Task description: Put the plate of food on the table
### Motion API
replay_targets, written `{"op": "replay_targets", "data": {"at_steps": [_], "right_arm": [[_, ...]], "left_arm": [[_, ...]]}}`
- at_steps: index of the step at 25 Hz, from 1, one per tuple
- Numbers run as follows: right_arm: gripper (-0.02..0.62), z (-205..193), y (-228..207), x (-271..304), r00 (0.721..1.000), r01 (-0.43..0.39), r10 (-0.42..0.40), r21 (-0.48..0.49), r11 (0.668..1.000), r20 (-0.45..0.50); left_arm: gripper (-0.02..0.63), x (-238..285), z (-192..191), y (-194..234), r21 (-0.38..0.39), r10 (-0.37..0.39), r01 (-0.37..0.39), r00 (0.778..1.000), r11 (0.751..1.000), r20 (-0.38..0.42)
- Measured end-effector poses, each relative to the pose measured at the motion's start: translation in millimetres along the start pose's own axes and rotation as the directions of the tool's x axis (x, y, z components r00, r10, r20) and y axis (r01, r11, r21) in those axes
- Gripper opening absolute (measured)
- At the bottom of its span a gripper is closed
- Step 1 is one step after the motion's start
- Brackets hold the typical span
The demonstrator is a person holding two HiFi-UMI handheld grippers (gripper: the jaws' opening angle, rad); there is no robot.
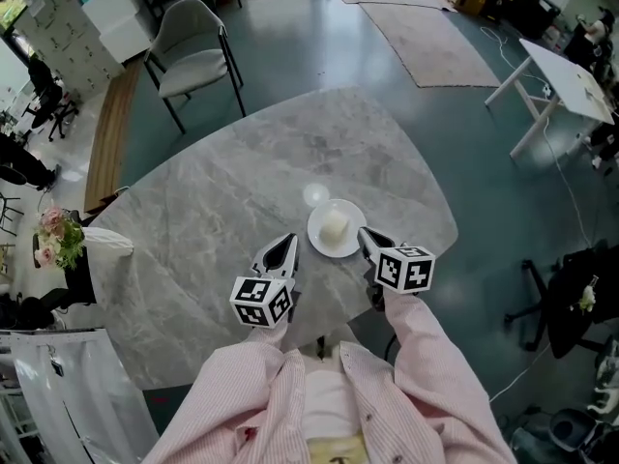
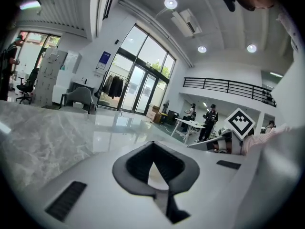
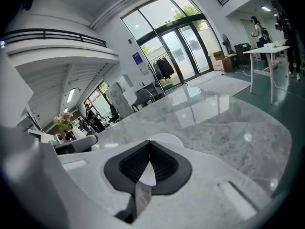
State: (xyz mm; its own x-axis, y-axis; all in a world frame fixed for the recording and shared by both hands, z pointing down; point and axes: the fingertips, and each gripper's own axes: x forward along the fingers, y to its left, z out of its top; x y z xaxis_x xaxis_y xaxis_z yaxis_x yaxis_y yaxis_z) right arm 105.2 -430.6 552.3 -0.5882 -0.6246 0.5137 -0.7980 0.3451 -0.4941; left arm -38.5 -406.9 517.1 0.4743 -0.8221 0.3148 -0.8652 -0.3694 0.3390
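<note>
A white plate (image 1: 318,241) carrying a pale round lump of food (image 1: 334,226) rests on the grey marble table (image 1: 232,191), just in front of me. My right gripper (image 1: 365,237) has its tip against the plate's right rim, and its jaws are shut. In the right gripper view the jaws (image 3: 149,161) meet, and the plate (image 3: 167,139) lies just beyond them. My left gripper (image 1: 287,244) stands a short way left of the plate, apart from it. Its jaws (image 2: 152,162) also look shut, with nothing held.
The table's near edge runs just under my grippers. A grey chair (image 1: 193,51) stands beyond the far left corner, and flowers (image 1: 58,235) sit at the left. At the right are a white folding table (image 1: 571,80) and a black chair (image 1: 571,298), with a rug (image 1: 435,37) behind.
</note>
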Motion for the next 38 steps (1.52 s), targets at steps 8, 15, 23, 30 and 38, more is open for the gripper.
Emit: {"op": "replay_targets", "data": {"at_steps": [8,15,23,30,38], "right_arm": [[0.006,26,29,-26,0.981,-0.126,0.139,-0.099,0.987,0.138],[0.006,46,46,-48,0.947,-0.154,0.197,-0.180,0.972,0.253],[0.006,65,47,-70,0.913,-0.130,0.197,-0.205,0.970,0.356],[0.006,70,48,-80,0.901,-0.105,0.184,-0.212,0.972,0.393],[0.005,71,41,-87,0.892,-0.074,0.154,-0.201,0.977,0.424]], "left_arm": [[-0.005,-17,24,-7,0.044,-0.009,0.005,0.997,0.999,0.078],[-0.005,-36,41,-6,0.076,0.008,-0.020,0.989,0.997,0.148],[-0.005,-53,53,-2,0.099,0.052,-0.074,0.976,0.992,0.212],[-0.005,-63,59,2,0.125,0.094,-0.125,0.968,0.984,0.233],[-0.005,-65,59,2,0.134,0.101,-0.136,0.966,0.982,0.239]]}}
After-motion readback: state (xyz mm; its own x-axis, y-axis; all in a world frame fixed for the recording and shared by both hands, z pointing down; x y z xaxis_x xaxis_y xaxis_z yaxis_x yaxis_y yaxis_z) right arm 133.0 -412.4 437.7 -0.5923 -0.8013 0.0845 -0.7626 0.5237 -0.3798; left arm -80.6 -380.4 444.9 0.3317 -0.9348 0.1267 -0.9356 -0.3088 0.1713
